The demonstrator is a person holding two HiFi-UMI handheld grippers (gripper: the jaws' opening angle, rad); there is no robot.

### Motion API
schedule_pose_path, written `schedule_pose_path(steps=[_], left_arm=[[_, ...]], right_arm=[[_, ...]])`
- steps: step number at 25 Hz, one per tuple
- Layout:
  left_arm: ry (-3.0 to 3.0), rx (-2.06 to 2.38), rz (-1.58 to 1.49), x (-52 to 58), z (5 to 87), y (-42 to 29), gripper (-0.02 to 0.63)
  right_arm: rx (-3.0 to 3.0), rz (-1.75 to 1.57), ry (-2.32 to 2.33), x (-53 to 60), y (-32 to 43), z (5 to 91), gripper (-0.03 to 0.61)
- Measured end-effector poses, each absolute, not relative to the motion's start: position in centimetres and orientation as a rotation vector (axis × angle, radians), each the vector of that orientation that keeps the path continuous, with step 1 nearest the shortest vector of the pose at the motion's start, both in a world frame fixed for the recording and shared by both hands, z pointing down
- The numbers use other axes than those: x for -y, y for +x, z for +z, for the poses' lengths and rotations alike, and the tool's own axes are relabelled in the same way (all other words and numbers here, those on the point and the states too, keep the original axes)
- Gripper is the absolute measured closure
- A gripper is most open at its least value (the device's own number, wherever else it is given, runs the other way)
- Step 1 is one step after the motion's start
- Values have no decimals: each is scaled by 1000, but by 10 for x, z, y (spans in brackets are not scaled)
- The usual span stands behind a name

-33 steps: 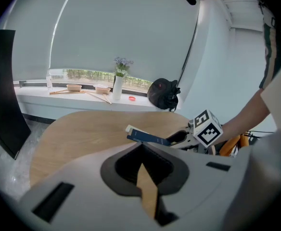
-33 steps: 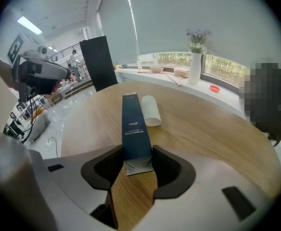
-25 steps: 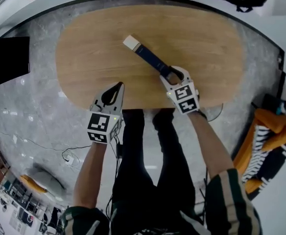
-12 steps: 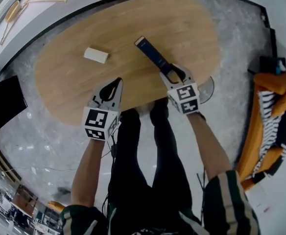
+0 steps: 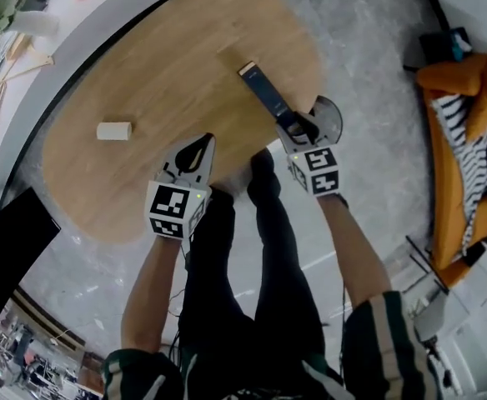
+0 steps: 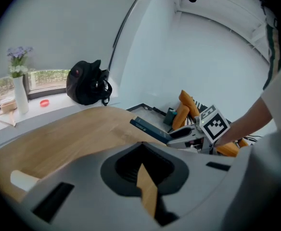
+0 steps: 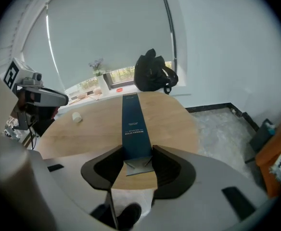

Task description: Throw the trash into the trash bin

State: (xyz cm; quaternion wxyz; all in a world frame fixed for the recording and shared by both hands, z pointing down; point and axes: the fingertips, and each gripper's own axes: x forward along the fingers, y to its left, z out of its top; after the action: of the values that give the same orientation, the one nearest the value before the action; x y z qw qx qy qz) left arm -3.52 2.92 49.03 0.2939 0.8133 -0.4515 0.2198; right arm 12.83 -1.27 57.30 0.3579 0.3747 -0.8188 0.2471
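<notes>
A long dark blue box (image 5: 260, 88) (image 7: 133, 124) sticks out forward from my right gripper (image 5: 296, 126) (image 7: 137, 150), which is shut on its near end. That gripper hangs over the right rim of the oval wooden table (image 5: 168, 73), just by a round grey container (image 5: 333, 115) on the floor. A small white piece of trash (image 5: 114, 130) (image 7: 76, 117) (image 6: 24, 179) lies on the table's left part. My left gripper (image 5: 203, 144) (image 6: 141, 146) is shut and empty, above the table's near edge. The blue box (image 6: 150, 129) also shows in the left gripper view.
A black backpack (image 6: 87, 83) (image 7: 152, 73) and a vase of flowers (image 6: 19, 93) stand on the window sill behind the table. An orange and striped seat (image 5: 464, 123) is on the floor at the right. The person's legs (image 5: 260, 248) are by the table's near edge.
Both grippers have swung right along the table's near edge. The blue box went with the right gripper, away from the white piece, which stays behind on the table at the left.
</notes>
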Motion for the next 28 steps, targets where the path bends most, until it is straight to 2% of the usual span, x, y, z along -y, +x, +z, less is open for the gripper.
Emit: schedule_pose_path(steps=[9, 16, 28], left_arm=[[2251, 1028, 665, -9, 502, 54, 615], [2268, 967, 695, 0, 524, 98, 615], [2280, 988, 646, 6, 553, 127, 615]], right_arm=[[2006, 847, 1335, 19, 252, 593, 396], [1818, 983, 1533, 8, 331, 639, 396], [1611, 1114, 1365, -58, 368, 766, 396]])
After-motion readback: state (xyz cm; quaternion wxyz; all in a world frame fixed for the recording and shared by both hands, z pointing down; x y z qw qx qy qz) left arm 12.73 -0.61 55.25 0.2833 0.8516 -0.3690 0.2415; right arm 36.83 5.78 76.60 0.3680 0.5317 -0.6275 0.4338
